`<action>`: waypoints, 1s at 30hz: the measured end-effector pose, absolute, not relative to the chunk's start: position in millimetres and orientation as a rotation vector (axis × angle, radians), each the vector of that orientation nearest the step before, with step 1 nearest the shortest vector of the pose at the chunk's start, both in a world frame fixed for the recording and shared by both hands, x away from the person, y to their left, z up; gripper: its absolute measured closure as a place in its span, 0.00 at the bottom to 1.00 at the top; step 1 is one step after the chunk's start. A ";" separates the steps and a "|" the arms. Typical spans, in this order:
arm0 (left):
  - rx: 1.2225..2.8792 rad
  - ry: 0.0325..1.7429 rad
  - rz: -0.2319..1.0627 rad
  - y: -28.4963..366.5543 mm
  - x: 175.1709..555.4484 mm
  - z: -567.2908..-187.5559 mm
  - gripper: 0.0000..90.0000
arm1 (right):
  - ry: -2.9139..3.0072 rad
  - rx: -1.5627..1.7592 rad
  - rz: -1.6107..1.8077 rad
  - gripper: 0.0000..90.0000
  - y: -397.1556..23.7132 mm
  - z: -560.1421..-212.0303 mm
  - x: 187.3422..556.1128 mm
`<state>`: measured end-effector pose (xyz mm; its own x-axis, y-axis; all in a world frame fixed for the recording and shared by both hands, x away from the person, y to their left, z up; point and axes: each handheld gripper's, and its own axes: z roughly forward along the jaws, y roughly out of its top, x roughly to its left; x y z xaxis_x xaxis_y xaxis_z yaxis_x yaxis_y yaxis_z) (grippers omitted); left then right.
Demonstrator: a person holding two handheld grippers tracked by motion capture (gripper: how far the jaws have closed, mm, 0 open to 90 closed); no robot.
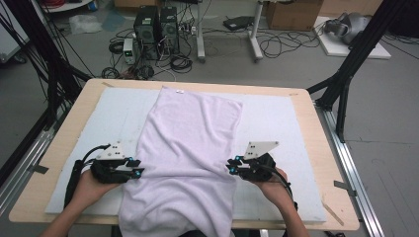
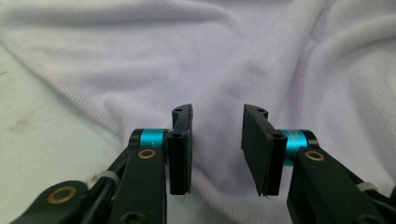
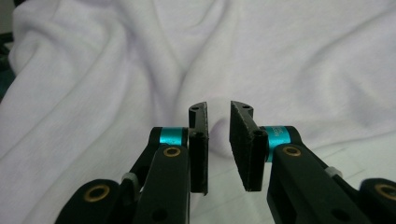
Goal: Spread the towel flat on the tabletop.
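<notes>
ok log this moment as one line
scene: towel spread on table | left gripper: open at towel's left edge | right gripper: open at right edge | held: nothing

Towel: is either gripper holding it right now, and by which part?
Neither holds it. The left gripper and right gripper both stand open at the towel's side edges, cloth bulging between the pads but not pinched.

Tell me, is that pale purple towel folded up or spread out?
Spread out, though rumpled. The towel lies lengthwise along the table, with wrinkles across it, and its near end hangs over the front edge. Whether it is doubled lengthwise I cannot tell.
</notes>
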<state>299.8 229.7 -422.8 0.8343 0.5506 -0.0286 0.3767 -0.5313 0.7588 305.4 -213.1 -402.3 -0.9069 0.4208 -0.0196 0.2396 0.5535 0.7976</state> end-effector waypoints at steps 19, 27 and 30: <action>2.216 0.681 0.335 215.1 311.8 -428.8 0.97 | 2.625 0.677 1.008 0.98 -205.2 -415.2 347.0; 2.159 0.720 0.342 222.1 313.4 -418.2 0.79 | 2.515 0.736 1.020 0.88 -219.1 -393.1 350.8; 2.155 0.690 0.328 229.6 304.4 -415.7 0.75 | 2.577 0.620 1.060 0.84 -207.9 -394.3 333.7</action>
<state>304.4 229.6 -415.7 0.8149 0.5795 -0.0041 0.3630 -0.5049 0.7832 333.7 -207.9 -394.3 -0.8667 0.4892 -0.0973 0.2793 0.6376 0.7180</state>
